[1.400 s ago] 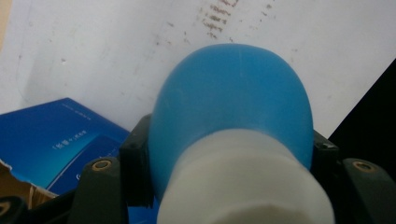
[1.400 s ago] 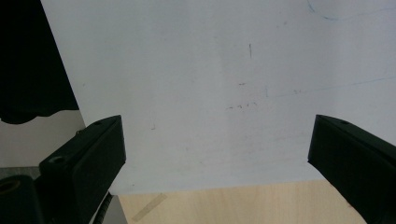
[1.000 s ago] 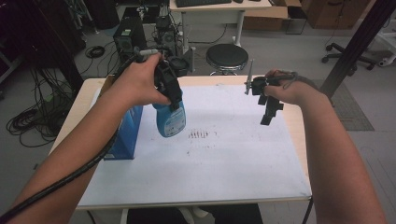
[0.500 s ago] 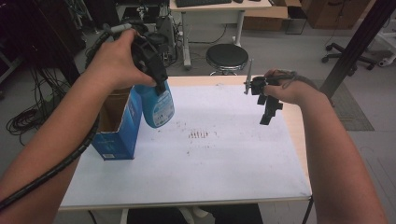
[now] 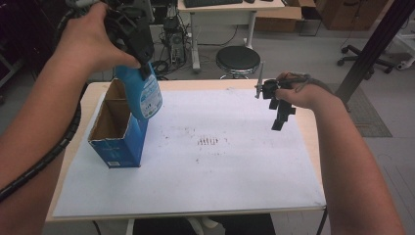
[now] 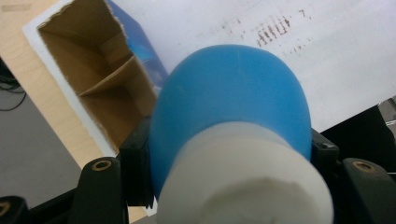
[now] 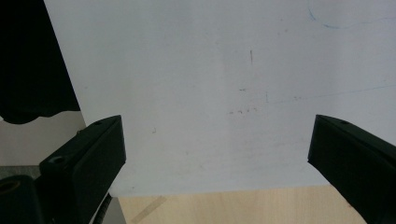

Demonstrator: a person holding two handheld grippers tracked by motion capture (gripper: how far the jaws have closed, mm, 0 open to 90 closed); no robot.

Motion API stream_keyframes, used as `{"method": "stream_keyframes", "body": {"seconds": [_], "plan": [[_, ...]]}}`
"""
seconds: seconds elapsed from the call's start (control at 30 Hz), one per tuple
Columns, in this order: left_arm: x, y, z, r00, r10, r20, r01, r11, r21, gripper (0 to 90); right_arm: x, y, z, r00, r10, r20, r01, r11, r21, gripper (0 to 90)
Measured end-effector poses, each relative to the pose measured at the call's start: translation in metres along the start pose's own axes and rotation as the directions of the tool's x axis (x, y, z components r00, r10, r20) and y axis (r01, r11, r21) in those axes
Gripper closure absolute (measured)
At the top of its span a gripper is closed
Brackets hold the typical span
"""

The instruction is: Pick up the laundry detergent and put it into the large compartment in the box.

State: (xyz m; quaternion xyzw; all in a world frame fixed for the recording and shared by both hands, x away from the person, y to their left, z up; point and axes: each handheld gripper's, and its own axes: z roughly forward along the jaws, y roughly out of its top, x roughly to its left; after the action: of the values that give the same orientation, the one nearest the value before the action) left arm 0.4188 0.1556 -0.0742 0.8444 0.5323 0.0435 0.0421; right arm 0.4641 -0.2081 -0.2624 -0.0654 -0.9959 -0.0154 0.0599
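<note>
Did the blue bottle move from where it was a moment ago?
Yes. The blue bottle, held in the left gripper, went up and to the left. Earlier it hung beside the open box; now it hangs right over the box's top edge.

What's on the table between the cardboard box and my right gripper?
Only the white sheet with dark smudges, between blue box and right gripper, in the high view.

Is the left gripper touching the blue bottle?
Touching. The left gripper view shows the left gripper with both jaws pressed against the blue bottle.
</note>
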Motion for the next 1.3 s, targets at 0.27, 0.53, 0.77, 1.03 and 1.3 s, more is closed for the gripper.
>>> {"method": "stream_keyframes", "body": {"seconds": [0.27, 0.53, 0.77, 1.03, 1.3], "plan": [[0.017, -0.005, -0.011, 0.9962, -0.085, -0.016, 0.085, 0.9964, -0.003, 37.6, 0.000, 0.001, 0.001, 1.0000, -0.003, 0.000, 0.003, 1.000, 0.001, 4.0], [0.042, -0.012, -0.022, 0.9701, -0.237, -0.049, 0.237, 0.9714, -0.022, 37.6, 0.000, 0.001, 0.001, 1.0000, -0.003, 0.001, 0.003, 1.000, -0.004, 3.9], [0.060, -0.018, -0.021, 0.9365, -0.346, -0.058, 0.346, 0.9382, -0.008, 37.6, 0.001, 0.002, 0.000, 1.0000, -0.004, 0.001, 0.004, 1.000, -0.003, 4.0], [0.076, -0.024, -0.016, 0.9046, -0.418, -0.086, 0.418, 0.9082, -0.008, 37.6, 0.001, 0.001, 0.000, 1.0000, -0.001, 0.001, 0.001, 1.000, -0.006, 4.0], [0.087, -0.029, -0.002, 0.8898, -0.450, -0.073, 0.452, 0.8922, 0.000, 37.6, 0.002, 0.003, 0.000, 1.0000, -0.002, 0.002, 0.002, 1.000, -0.007, 3.9]]}}
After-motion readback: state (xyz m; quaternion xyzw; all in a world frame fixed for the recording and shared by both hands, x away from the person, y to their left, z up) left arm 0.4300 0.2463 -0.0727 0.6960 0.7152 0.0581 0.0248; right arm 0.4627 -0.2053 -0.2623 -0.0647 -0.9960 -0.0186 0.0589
